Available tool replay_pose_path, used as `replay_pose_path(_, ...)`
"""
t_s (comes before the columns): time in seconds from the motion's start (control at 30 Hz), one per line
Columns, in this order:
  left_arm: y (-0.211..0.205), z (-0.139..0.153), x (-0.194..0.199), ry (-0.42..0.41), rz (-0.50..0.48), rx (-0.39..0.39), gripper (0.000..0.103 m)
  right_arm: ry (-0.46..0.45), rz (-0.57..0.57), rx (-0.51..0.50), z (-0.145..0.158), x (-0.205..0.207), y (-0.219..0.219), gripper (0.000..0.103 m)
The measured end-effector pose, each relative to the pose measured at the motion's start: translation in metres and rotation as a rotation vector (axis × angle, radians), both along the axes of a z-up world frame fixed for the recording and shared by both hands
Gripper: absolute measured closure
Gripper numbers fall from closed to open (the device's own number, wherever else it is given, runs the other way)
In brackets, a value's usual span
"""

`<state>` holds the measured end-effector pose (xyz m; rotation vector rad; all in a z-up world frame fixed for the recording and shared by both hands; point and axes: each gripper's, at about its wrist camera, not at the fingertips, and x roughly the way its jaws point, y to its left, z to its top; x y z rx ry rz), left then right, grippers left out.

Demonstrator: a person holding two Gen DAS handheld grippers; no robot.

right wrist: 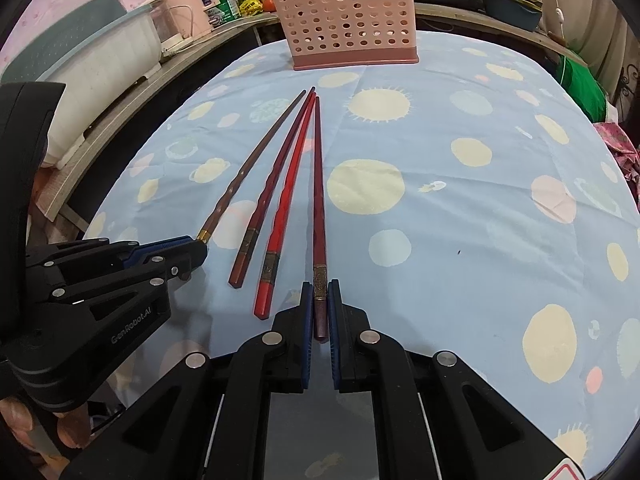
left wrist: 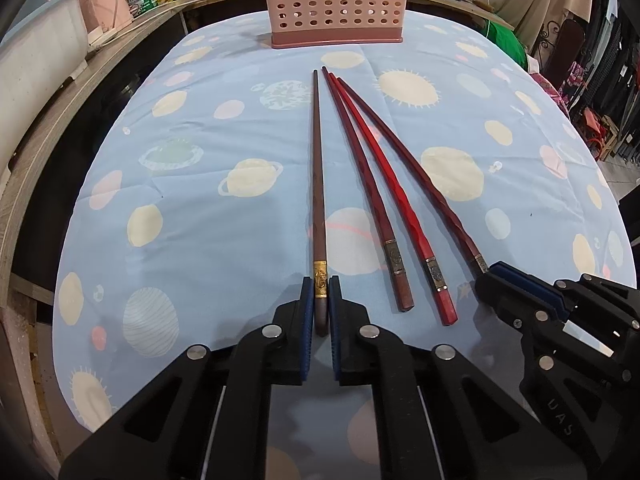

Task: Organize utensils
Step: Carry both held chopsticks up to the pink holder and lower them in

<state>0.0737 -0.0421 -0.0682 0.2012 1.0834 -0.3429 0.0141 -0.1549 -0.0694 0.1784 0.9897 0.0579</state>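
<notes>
"GenRobot.AI" reads white on the black left gripper [right wrist: 200, 246], fingers clamped on the brown gold-banded chopstick [left wrist: 319, 184]. Right gripper [right wrist: 320, 300] pinches the dark maroon chopstick [right wrist: 319, 184]. Two red chopsticks [right wrist: 280, 200] lie between, on the planet-print blue counter cloth [right wrist: 460, 168]; perforated pink plastic caddy [right wrist: 348, 28] beyond.

"GenRobot.AI" stood in pale letters on the black plastic body of the left gripper [right wrist: 200, 249], well behind its closed jaws, right wrist view. "UAS" read on the black body of the right gripper [left wrist: 486, 270], behind its jaws, left wrist view. Labels on counter packets were too blurred to read.
</notes>
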Motion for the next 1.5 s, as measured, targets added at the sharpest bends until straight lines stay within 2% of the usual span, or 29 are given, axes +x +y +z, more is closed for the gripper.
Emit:
replay_pose_path(0.33, 0.002, 0.008, 0.0, 0.003, 0.009, -0.017, 0.096, -0.064, -0.035, 0.017, 0.027, -0.002, -0.014, 0.096)
replay_pose_path(0.67, 0.003, 0.036, 0.001, -0.02, 0.019, -0.061, 0.096, -0.149, -0.059, 0.035, 0.065, 0.002, -0.029, 0.096)
replay_pose_path(1.07, 0.014, 0.095, 0.02, -0.092, 0.03, -0.154, 0.096, -0.276, -0.118, 0.06, 0.122, 0.021, -0.063, 0.096)
replay_pose_path(1.5, 0.002, 0.176, 0.08, -0.27, 0.025, -0.169, 0.096, -0.434, -0.115, 0.052, 0.188, 0.067, -0.08, 0.096)
